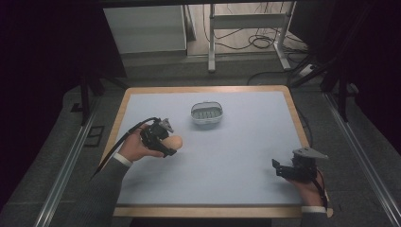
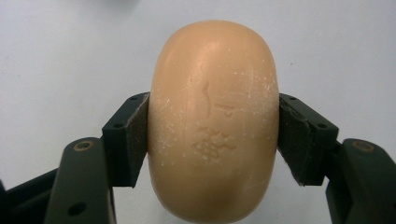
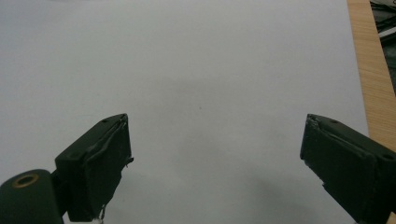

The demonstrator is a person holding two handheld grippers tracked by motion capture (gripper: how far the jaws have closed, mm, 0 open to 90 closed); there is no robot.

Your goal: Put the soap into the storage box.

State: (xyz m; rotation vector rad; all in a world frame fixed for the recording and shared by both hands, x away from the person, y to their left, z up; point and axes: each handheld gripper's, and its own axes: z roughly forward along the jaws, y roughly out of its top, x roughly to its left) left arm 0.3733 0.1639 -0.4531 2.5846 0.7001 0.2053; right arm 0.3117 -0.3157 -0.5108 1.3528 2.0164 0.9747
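The left tool (image 2: 213, 140) holds a tan bar of soap (image 2: 213, 121); its two pads (image 2: 135, 140) press on both sides of the bar. From the high view, the soap (image 1: 173, 141) is over the left part of the desk (image 1: 246, 142), probably a little above the surface. The right tool (image 3: 215, 163) stands wide open over the bare desk (image 3: 210, 70), near its right edge. A small basket (image 1: 206, 114) stands farther back, well apart from both.
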